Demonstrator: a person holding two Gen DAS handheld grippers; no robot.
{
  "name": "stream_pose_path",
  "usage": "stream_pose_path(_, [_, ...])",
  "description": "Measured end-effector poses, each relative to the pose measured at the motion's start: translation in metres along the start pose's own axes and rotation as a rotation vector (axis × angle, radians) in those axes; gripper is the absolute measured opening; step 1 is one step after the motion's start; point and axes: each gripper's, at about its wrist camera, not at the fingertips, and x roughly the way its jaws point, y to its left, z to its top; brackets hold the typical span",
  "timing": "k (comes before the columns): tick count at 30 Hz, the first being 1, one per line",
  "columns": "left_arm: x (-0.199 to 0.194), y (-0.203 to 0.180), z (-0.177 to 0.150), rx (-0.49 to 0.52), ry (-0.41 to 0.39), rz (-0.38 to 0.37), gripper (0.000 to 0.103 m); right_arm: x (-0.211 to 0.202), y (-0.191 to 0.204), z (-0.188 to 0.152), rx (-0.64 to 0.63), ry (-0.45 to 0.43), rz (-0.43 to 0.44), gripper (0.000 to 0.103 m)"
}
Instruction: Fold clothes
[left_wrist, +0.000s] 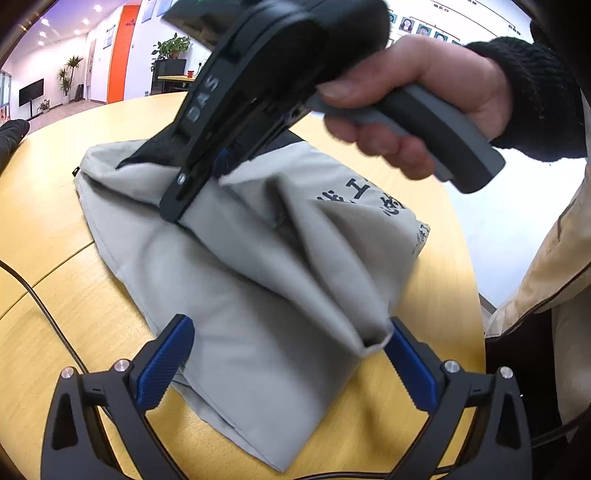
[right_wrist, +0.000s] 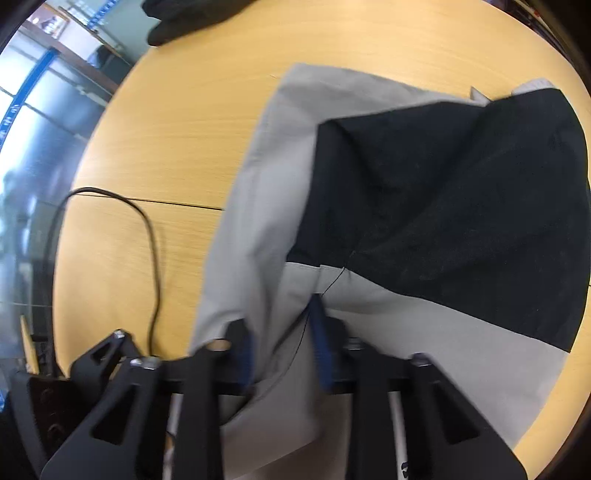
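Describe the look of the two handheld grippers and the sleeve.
Both grippers, left gripper and right gripper, have black frames, silver bolts and blue ribbed fingers. The right one has a grey handle and "DAS" lettering. The sleeve is black knit.

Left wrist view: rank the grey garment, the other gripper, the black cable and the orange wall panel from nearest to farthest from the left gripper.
1. Grey garment: lies between the left gripper and its open fingers.
2. Black cable: on the table, left side.
3. Right gripper: beyond, clamped on the garment's far part.
4. Orange wall panel: across the room, upper left.
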Motion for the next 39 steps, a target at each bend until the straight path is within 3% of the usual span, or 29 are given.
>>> stream_pose_path(8, [-0.001, 0.002, -0.002, 0.009, 0.009, -0.005, 0.103, -0.023, 0.04, 0.019, 0.006, -0.067, 0.179, 0.004])
stream_pose_path(10, [-0.002, 0.003, -0.002, 0.007, 0.01, -0.005, 0.103, -0.01, 0.047, 0.027, 0.011, -0.054, 0.197, 0.004])
stream_pose_path(14, [-0.008, 0.004, -0.007, 0.008, 0.016, 0.009, 0.103, 0.025, 0.041, 0.029, 0.061, -0.024, 0.19, 0.004])
stream_pose_path(24, [-0.021, 0.014, -0.02, -0.04, 0.059, 0.022, 0.103, 0.008, 0.044, 0.03, -0.011, -0.034, 0.106, 0.005])
stream_pose_path(33, [-0.051, 0.028, -0.013, -0.078, 0.011, 0.063, 0.103, 0.002, 0.065, 0.026, -0.061, -0.004, 0.097, 0.006])
stream_pose_path(34, [-0.059, 0.029, -0.009, -0.077, -0.003, 0.07, 0.103, 0.002, 0.068, 0.028, -0.06, -0.003, 0.118, 0.009])
stream_pose_path(36, [-0.078, 0.029, 0.003, -0.058, -0.032, 0.085, 0.103, 0.001, 0.071, 0.031, -0.051, -0.005, 0.183, 0.025])
stream_pose_path(37, [-0.089, 0.028, 0.011, -0.044, -0.054, 0.092, 0.103, -0.006, 0.069, 0.031, -0.043, -0.02, 0.242, 0.047])
stream_pose_path(38, [-0.098, 0.027, 0.019, -0.032, -0.073, 0.097, 0.103, -0.016, 0.068, 0.03, -0.036, -0.043, 0.303, 0.063])
stream_pose_path(39, [-0.106, 0.026, 0.028, -0.021, -0.09, 0.1, 0.103, -0.028, 0.065, 0.028, -0.041, -0.08, 0.337, 0.067])
